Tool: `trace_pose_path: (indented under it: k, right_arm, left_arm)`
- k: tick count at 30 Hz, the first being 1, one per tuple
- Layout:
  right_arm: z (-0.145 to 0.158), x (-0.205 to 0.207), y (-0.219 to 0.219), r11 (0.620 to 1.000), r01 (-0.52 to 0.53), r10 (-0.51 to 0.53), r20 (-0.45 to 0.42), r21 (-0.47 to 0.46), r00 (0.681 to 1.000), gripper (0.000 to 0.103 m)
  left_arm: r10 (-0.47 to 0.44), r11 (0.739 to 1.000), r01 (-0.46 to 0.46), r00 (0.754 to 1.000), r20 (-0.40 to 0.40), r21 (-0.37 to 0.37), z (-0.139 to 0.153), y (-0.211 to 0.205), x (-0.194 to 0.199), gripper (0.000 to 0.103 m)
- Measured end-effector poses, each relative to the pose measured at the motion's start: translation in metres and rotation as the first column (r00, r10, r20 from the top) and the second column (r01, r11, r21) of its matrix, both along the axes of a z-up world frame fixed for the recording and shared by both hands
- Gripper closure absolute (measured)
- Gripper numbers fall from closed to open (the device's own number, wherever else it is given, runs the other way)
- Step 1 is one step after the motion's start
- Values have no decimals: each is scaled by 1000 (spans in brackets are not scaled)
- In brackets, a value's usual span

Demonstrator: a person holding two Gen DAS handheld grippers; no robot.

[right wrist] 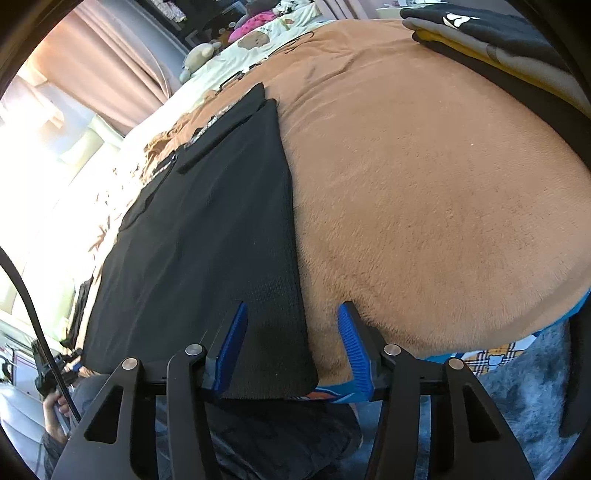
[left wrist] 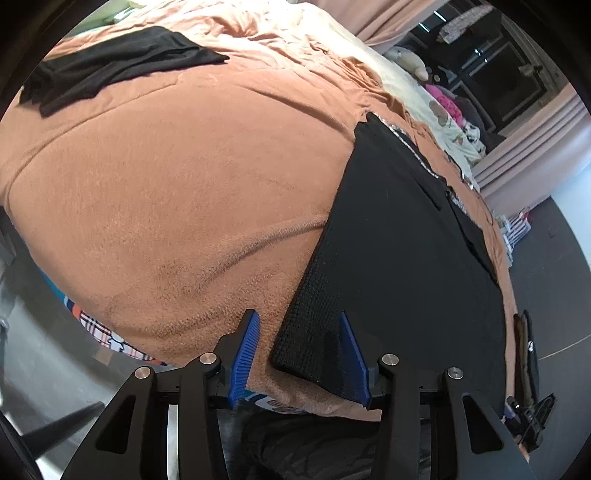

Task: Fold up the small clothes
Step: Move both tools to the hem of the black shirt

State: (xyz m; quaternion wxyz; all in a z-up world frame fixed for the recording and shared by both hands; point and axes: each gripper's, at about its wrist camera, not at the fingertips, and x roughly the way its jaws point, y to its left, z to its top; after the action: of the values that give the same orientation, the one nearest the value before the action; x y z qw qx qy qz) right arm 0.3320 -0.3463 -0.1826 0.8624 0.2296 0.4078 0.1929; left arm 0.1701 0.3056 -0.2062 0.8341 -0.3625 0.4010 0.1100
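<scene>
A black garment (left wrist: 399,236) lies flat on the brown fleece blanket (left wrist: 177,177), its textured hem at the near bed edge. My left gripper (left wrist: 299,317) is open, blue fingers (left wrist: 248,343) straddling the garment's near left corner. In the right wrist view the same black garment (right wrist: 207,229) stretches away over the blanket (right wrist: 424,192). My right gripper (right wrist: 291,310) is open around its near right corner, one blue pad (right wrist: 231,347) on the cloth side and the other on the blanket side. Nothing is clamped.
Another black cloth (left wrist: 110,66) lies far left on the bed. A stack of folded clothes (right wrist: 491,40) sits far right. Pillows and soft toys (right wrist: 258,33) line the headboard, by pink curtains (right wrist: 110,51). A hand (right wrist: 55,406) holds the other gripper.
</scene>
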Motion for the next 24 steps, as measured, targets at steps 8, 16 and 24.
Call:
trace_pose_path:
  k: [8,16,24]
  right_arm:
    - [-9,-2,-10,998,8,-6,-34,67,999,63]
    - [-31,-13,-20,963,-32,54,-75,267,996,63]
    - [-51,-12,-24,925,-16,55,-91,380,994,63]
  left_arm:
    - [28,995,-23,998,50,-98,-5,2,-15,56]
    - [55,975,-37,996,76,-219,-9,5,-25,56]
    - [101,959,-72,990,95,-274,-12,9,-22,56]
